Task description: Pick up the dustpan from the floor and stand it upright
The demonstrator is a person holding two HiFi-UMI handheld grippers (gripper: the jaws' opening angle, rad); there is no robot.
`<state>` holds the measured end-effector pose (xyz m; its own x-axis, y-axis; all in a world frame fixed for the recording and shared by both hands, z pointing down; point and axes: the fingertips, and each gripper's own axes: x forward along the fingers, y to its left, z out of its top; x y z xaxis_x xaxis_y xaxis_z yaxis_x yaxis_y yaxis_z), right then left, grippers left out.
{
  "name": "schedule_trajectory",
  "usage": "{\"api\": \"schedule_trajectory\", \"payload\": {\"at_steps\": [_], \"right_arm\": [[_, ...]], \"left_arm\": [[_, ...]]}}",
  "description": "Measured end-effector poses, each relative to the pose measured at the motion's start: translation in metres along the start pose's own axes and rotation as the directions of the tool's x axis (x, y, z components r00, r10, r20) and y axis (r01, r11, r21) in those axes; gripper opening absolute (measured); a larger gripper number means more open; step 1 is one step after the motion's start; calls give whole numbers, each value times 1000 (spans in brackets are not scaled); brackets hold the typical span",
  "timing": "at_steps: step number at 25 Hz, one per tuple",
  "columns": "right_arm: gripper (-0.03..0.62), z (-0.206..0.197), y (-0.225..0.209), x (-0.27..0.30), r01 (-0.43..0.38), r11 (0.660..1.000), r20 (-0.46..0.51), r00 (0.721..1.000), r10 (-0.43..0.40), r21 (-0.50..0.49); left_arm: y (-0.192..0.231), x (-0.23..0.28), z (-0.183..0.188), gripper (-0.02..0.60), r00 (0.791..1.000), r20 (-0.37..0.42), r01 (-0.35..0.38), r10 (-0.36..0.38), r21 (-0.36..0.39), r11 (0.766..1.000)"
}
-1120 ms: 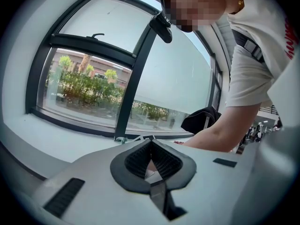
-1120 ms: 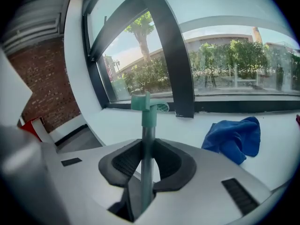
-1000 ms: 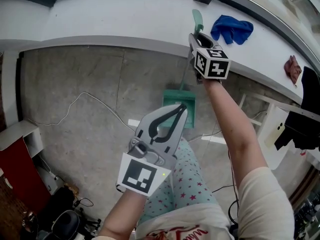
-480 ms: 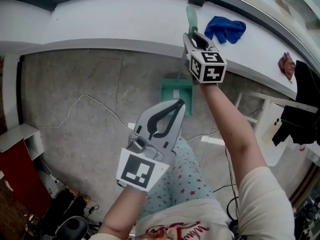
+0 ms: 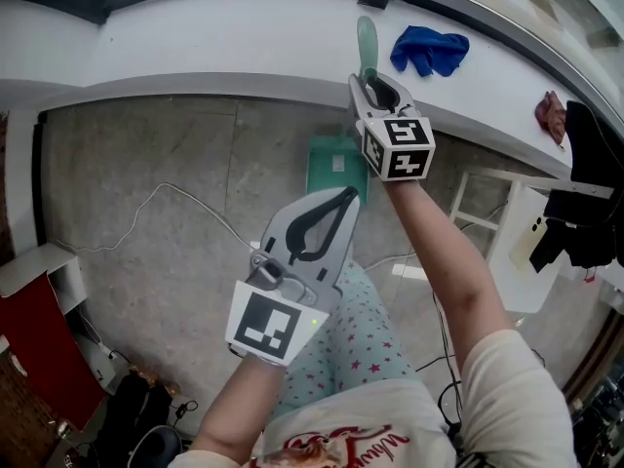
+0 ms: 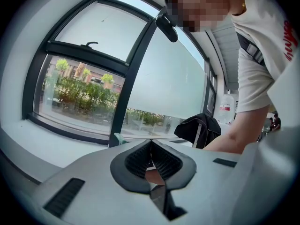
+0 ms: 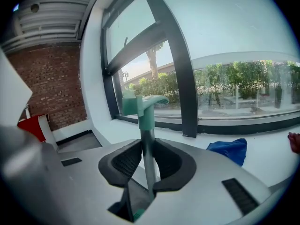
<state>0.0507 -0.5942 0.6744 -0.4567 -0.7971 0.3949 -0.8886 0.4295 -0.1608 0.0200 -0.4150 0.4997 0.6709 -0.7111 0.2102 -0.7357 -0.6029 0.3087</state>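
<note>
The green dustpan hangs by its long handle in front of the white window ledge, with its pan low over the concrete floor. My right gripper is shut on the handle just below its green top grip. In the right gripper view the metal shaft stands upright between the pads of my right gripper, with the green grip above them. My left gripper hovers nearer me, over my knees, apart from the dustpan. In the left gripper view its jaws are shut with nothing between them.
A blue cloth lies on the white ledge to the right of the handle. A thin white cable runs over the floor at the left. A red box stands at lower left, a white rack and a dark garment at right.
My right gripper has risen with the dustpan handle in it, and the pan has come up closer to the ledge. My left gripper has lifted a little.
</note>
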Motion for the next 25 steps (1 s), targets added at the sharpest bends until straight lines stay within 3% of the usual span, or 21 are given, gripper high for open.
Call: {"api": "schedule_trajectory", "payload": {"at_steps": [9, 25], "right_arm": [[98, -17, 27, -47, 33, 999, 10, 999, -33, -16], [100, -27, 42, -67, 63, 998, -29, 998, -64, -22]], "left_arm": [[-15, -27, 2, 21, 1000, 12, 5, -5, 5, 1000], [-25, -85, 2, 21, 1000, 20, -18, 17, 16, 1000]]}}
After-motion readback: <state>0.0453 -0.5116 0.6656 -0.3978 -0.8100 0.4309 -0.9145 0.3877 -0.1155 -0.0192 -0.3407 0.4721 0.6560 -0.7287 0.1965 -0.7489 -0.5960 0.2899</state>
